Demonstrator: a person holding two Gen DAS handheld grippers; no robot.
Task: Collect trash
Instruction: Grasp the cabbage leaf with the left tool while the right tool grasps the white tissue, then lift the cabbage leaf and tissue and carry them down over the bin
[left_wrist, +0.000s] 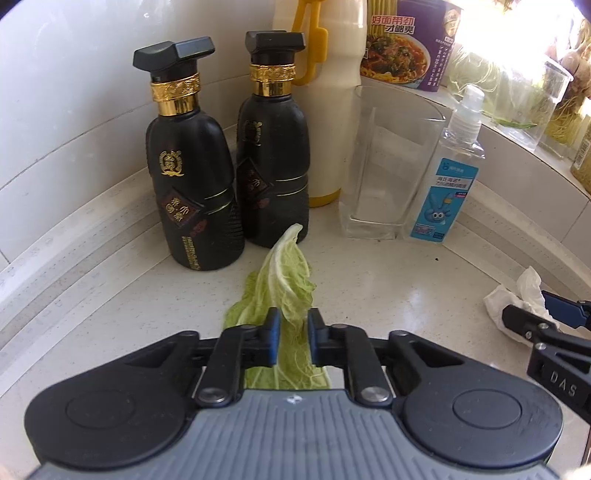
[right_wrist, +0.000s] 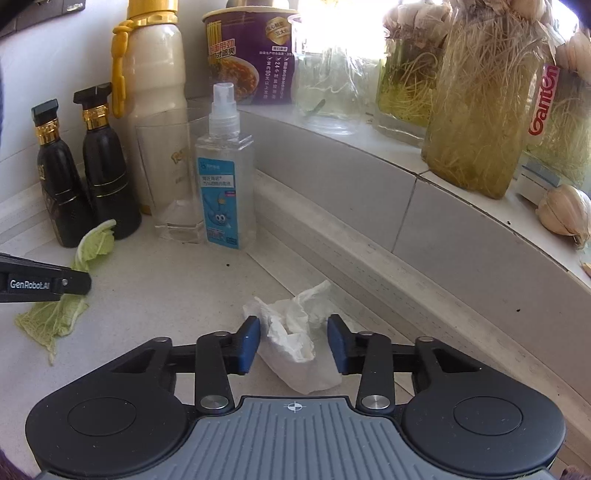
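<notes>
- The left gripper (left_wrist: 291, 334) is reaching over the cabbage leaf (left_wrist: 284, 280), which is lying on the bench (left_wrist: 369, 280) just in front of the two black bottles (left_wrist: 236, 170); its jaws are standing narrowly apart astride the leaf, whether pinching it cannot be told.
- The leaf's long axis is running straight ahead between the jaws, toward the bottles.
- The right gripper (right_wrist: 293, 341) is framing the crumpled tissue (right_wrist: 295, 343), well right of the bottles; its jaws are standing wide, gripping nothing.
</notes>
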